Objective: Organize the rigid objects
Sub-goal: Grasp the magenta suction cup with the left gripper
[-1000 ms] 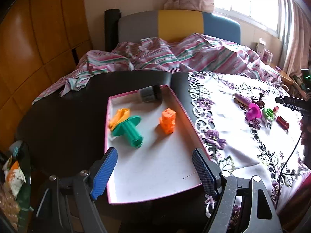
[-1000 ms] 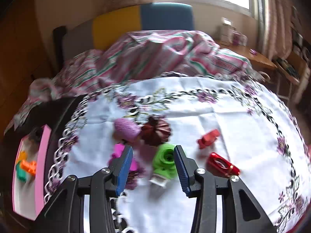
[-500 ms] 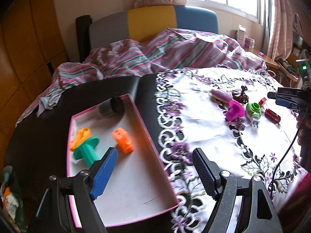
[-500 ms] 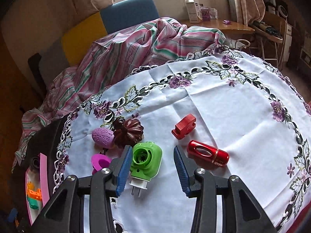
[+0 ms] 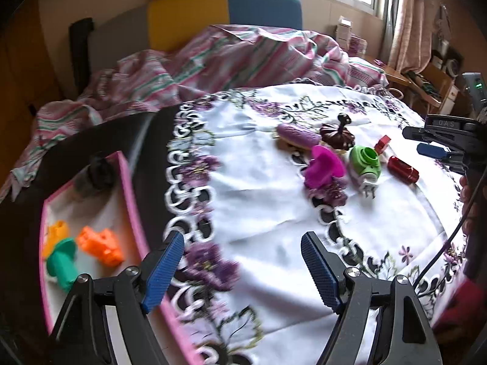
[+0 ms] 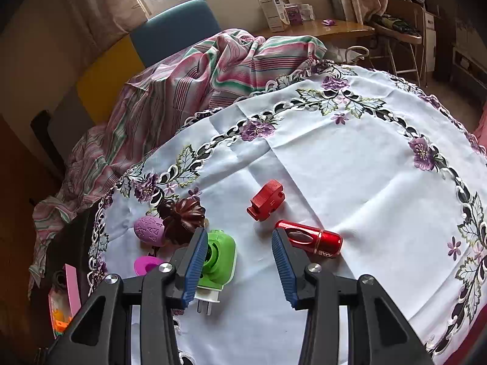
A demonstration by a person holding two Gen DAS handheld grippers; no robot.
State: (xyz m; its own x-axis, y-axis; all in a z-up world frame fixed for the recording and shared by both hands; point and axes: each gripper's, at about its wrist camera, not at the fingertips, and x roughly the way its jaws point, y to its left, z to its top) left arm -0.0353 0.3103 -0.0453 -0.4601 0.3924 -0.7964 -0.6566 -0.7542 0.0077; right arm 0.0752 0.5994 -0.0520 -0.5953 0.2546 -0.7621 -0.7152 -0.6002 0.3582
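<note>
On the white embroidered cloth (image 6: pixel 350 164): six small rigid objects lie loose in a cluster on the counter.
Green plug-in device (image 6: pixel 217 257): lower centre of the right wrist view, prongs toward the camera, partly behind one jaw.
Red cylinder (image 6: pixel 313 238): just right of the other jaw, lying flat.
Red block (image 6: pixel 266 200): above the cylinder, apart from it.
Dark brown fluted piece (image 6: pixel 182 219): touching the purple egg-shaped piece (image 6: pixel 149 229).
Magenta piece (image 5: pixel 324 165): left of the green device.
Pink tray (image 5: pixel 129 188): lower left of the left wrist view, holding an orange toy (image 5: pixel 100 245) and a green peg (image 5: pixel 62 263).
Right gripper (image 6: pixel 237 269): jaws narrowly parted, holding nothing.
Left gripper (image 5: pixel 243 270): jaws wide, holding nothing.
</note>
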